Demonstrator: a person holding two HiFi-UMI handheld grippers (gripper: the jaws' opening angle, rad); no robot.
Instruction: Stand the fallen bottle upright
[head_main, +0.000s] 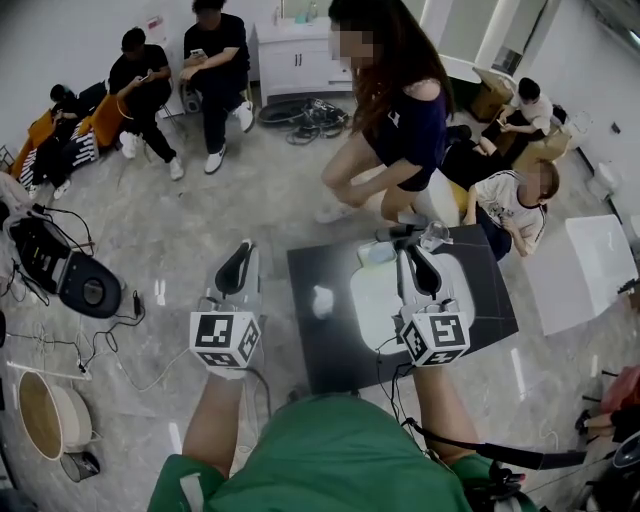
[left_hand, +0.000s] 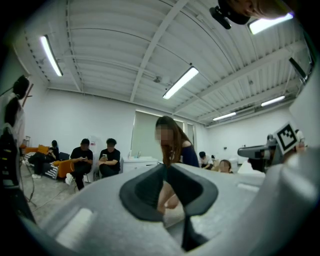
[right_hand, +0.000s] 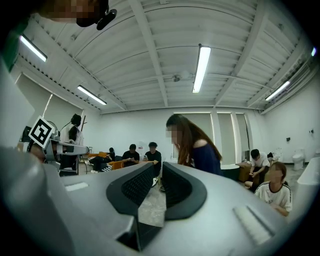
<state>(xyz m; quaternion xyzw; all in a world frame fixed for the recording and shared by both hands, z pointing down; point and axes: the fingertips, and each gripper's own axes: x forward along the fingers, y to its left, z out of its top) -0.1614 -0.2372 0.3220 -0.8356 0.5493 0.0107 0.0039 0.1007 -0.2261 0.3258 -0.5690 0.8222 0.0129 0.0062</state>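
Bottle (head_main: 322, 300): small, white, on dark table (head_main: 330, 372).

Head view:
- Bottle location: at 9 o'clock of white tray (head_main: 372, 300), near it but apart. Lying or upright: not discernible from steeply above.
- At 9 o'clock of table, past its edge: left gripper (head_main: 243, 250), pointing toward 12 o'clock, jaws together, well apart from bottle.
- At 3 o'clock of bottle, overlapping white tray in the picture: right gripper (head_main: 413, 250), pointing toward 12 o'clock, jaws together.
- At 12 o'clock of table: standing person (head_main: 395, 110), bent forward.
- At 10 o'clock, by far wall: seated persons (head_main: 180, 70).

Left gripper view:
- Left gripper (left_hand: 165, 167): closed, pads meeting at tips, nothing gripped.
- Beyond tips at 12 o'clock: standing person (left_hand: 175, 145).
- At 3 o'clock: right gripper (left_hand: 256, 151) with marker cube (left_hand: 286, 137).
- Bottle: not shown.

Right gripper view:
- Right gripper (right_hand: 159, 169): closed down to a thin slit, only floor visible through it, nothing gripped.
- At 9 o'clock: left gripper (right_hand: 67, 148).
- At 1 o'clock beyond tips: standing person (right_hand: 197, 147).
- Bottle: not shown.
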